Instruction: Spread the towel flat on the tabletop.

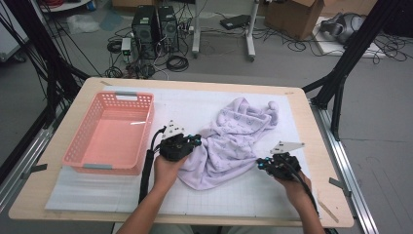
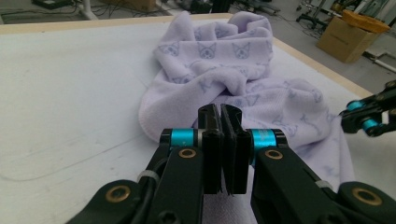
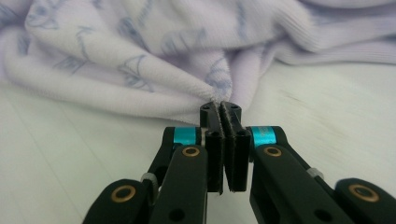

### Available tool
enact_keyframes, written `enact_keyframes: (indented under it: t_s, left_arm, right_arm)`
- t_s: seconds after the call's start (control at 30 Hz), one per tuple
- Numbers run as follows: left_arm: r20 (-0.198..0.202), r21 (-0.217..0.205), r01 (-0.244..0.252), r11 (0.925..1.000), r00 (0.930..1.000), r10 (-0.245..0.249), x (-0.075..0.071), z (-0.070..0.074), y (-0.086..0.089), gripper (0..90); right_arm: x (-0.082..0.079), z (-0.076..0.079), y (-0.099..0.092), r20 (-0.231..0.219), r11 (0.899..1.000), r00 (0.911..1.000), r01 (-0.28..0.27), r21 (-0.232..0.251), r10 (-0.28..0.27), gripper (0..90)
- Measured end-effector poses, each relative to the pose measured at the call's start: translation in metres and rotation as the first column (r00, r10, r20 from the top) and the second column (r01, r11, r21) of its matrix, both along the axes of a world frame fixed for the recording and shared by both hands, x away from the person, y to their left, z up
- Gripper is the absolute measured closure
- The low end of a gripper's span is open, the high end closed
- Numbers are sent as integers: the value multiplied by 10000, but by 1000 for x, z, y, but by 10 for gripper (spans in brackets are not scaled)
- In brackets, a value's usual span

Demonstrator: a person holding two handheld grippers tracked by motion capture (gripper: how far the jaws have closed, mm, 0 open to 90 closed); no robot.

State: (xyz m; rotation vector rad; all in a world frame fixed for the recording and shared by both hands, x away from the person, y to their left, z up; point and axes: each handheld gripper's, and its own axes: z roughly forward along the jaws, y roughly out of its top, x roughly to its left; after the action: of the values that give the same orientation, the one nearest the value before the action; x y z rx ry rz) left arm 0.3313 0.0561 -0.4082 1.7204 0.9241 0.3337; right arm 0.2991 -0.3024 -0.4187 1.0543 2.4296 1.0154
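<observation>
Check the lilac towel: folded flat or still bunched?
Bunched, not folded. The lilac towel lies crumpled in loose ridges on the white mat, beside the pink basket, with the left gripper and right gripper pinching its edges.

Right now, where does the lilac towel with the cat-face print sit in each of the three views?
High view: the lilac towel lies crumpled at centre-right of the table, right of the pink basket, between the two tools.
Left gripper view: it spreads from top centre down to the lower right, behind the shut jaws.
Right gripper view: it fills the upper half, one fold pinched at the jaw tips.
Shared landmark: the white mat under the towel.
</observation>
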Motion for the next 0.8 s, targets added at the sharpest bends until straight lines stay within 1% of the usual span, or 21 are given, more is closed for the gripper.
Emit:
enact_keyframes:
  t_s: [0.03,0.07,0.13,0.17,0.2,0.23,0.27,0.3,0.33,0.37,0.4,0.43,0.47,0.5,0.53,0.57,0.6,0.63,0.7,0.73,0.8]
  left_arm:
    - [13,-41,11,10000,10000,-11,0,0,-2,869]
    - [20,-107,33,9999,10000,-33,0,1,-3,869]
    - [131,-115,-15,9999,9999,16,-1,2,-4,869]
    - [173,-144,-60,9999,9998,62,-1,2,-4,869]
    - [169,-117,-91,9999,9998,93,0,2,-3,870]
    - [184,-46,-181,9998,9997,182,0,2,-2,869]
    - [208,49,-261,9996,9994,260,0,1,-1,869]
    - [192,132,-306,9994,9994,303,1,0,0,868]
    - [169,467,-359,9983,9992,352,1,-2,2,867]
    - [105,600,-336,9976,9994,330,1,-3,3,862]
    - [105,600,-336,9976,9994,330,1,-3,3,848]
    - [90,603,-387,9974,9992,382,0,-5,4,781]
    - [71,521,-432,9977,9991,429,0,-6,5,781]
    - [-25,236,-430,9988,9991,431,-1,-9,9,616]
    - [-25,236,-430,9988,9991,431,-1,-9,9,551]
    - [-95,141,-417,9990,9991,418,-2,-10,9,551]
    - [-129,158,-319,9994,9994,321,-3,-11,10,517]
    - [-223,212,-194,9996,9996,199,-4,-12,9,444]
    - [-233,434,33,9991,9997,-23,-7,-13,8,429]
    - [-217,516,202,9985,9996,-191,-11,-14,9,426]
    - [-220,591,274,9979,9994,-262,-12,-14,9,411]
  right_arm:
    - [-1,6,-6,126,9998,9999,83,164,-85,884]
    - [-1,18,-16,436,9986,9983,377,378,-393,884]
    - [1,29,-23,740,9964,9943,743,409,-772,884]
    - [1,29,-23,740,9964,9943,743,409,-772,884]
    - [3,33,-26,896,9951,9918,877,454,-915,884]
    - [8,39,-25,1099,9917,9864,1168,529,-1220,884]
    - [12,39,-23,1130,9912,9853,1236,472,-1282,883]
    - [15,37,-19,1076,9911,9856,1267,415,-1305,882]
    - [19,34,-13,980,9913,9866,1277,313,-1302,877]
    - [22,30,-7,861,9919,9882,1251,228,-1266,875]
    - [24,25,-1,703,9934,9909,1139,163,-1148,870]
    - [26,20,6,612,9950,9931,1002,48,-1003,866]
    - [26,20,6,612,9950,9931,1002,48,-1003,866]
    - [28,8,22,349,9972,9973,664,-344,-652,834]
    - [29,2,28,236,9979,9984,517,-403,-508,793]
    - [29,2,28,236,9979,9984,517,-403,-508,793]
    - [29,-3,34,123,9980,9991,401,-483,-395,742]
    - [27,-8,40,110,9981,9997,225,-572,-219,703]
    - [25,-6,38,188,9990,9995,255,-372,-248,639]
    - [23,-5,34,249,9994,9992,329,-103,-327,619]
    - [18,0,24,337,9976,9985,421,558,-440,603]
